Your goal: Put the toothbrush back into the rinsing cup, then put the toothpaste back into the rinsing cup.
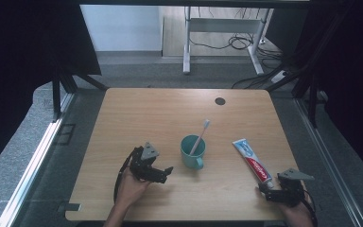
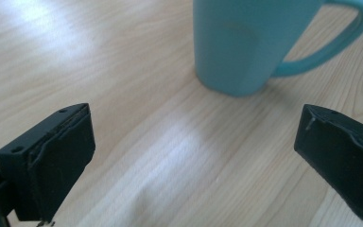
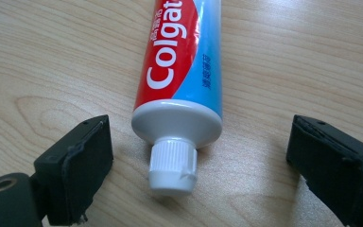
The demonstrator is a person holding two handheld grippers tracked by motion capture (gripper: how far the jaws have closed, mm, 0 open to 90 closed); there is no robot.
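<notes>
A teal mug [image 1: 191,151] stands mid-table with a white and pink toothbrush [image 1: 201,135] leaning inside it. Left of the mug, my left gripper [image 1: 164,172] is open and points at it; its view has the mug [image 2: 246,42] and handle ahead of the wide jaws [image 2: 194,161]. A red, white and blue toothpaste tube [image 1: 253,161] lies flat at the right, cap toward me. My right gripper [image 1: 266,191] is open just behind the cap. In its view the white cap [image 3: 174,165] lies between the spread jaws, touching neither, with the gripper [image 3: 198,165] low over the wood.
The wooden table [image 1: 146,118] has a dark round hole [image 1: 220,100] near its far right corner. Black frame posts stand at both sides, and a white desk frame with cables is on the floor beyond.
</notes>
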